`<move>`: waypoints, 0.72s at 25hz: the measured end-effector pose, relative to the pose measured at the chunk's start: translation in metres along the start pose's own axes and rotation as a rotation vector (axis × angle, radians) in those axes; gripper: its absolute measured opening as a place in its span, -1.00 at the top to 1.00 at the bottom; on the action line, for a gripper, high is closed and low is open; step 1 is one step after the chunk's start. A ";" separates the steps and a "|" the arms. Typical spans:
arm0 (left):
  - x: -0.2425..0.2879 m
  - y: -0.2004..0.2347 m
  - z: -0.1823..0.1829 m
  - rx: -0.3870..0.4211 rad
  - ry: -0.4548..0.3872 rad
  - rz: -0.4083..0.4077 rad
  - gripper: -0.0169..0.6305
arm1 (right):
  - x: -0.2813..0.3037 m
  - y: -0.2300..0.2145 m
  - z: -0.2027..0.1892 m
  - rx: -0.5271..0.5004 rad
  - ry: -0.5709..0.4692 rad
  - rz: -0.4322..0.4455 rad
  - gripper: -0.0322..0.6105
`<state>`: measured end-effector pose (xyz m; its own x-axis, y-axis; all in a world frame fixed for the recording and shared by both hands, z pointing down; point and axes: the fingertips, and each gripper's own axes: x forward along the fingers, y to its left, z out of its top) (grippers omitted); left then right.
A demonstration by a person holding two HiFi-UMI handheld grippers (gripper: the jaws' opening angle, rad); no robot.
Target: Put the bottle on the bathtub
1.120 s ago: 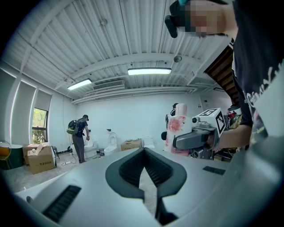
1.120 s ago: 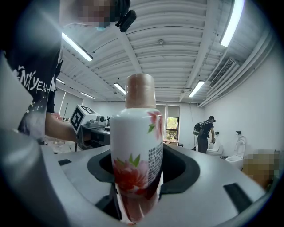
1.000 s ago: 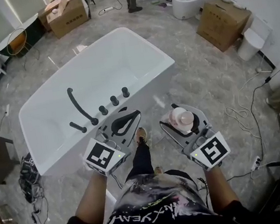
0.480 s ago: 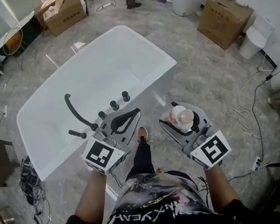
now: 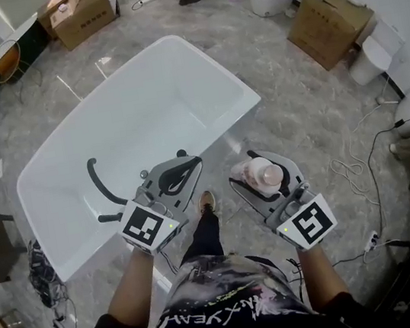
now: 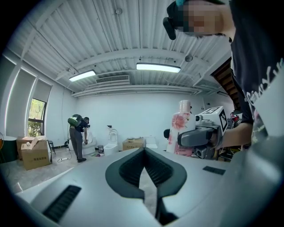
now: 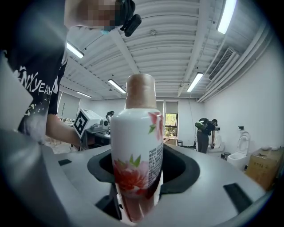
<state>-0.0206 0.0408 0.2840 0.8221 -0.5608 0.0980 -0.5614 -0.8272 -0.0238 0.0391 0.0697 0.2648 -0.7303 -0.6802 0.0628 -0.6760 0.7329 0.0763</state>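
Head view: right gripper [image 5: 256,163] clamps bottle [image 5: 263,175], left gripper [image 5: 190,162] pinched empty beside bathtub [image 5: 150,98] faucet [image 5: 99,185].

The left forearm [image 5: 130,299] and the right forearm [image 5: 321,276] both reach forward from the body, bare, and apart from each other; the left gripper [image 5: 190,168] has its jaws together, tips touching, with nothing between them; its marker cube [image 5: 149,226] sits at the near end, over the hand; the right gripper [image 5: 262,175] is held beside it, to its right, jaws clamped on a bottle [image 7: 135,146] that stands upright between them, cap up; its marker cube [image 5: 308,222] faces up.
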 end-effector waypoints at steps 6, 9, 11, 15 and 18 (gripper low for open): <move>0.034 0.048 0.004 0.025 0.005 -0.013 0.91 | 0.046 -0.040 -0.002 0.009 0.012 -0.004 0.16; 0.046 0.071 0.005 0.016 0.007 -0.019 0.91 | 0.067 -0.058 -0.002 0.013 0.023 -0.007 0.16; 0.054 0.088 0.007 0.007 0.009 -0.021 0.91 | 0.083 -0.069 0.000 0.013 0.028 -0.008 0.16; 0.071 0.116 0.006 0.014 0.010 -0.030 0.91 | 0.109 -0.091 0.000 0.010 0.033 -0.015 0.16; 0.083 0.134 0.007 0.043 0.013 -0.041 0.91 | 0.128 -0.105 0.001 0.015 0.032 -0.019 0.16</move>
<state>-0.0272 -0.1166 0.2821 0.8428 -0.5263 0.1124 -0.5227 -0.8502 -0.0620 0.0159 -0.0943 0.2639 -0.7142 -0.6938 0.0932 -0.6911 0.7199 0.0632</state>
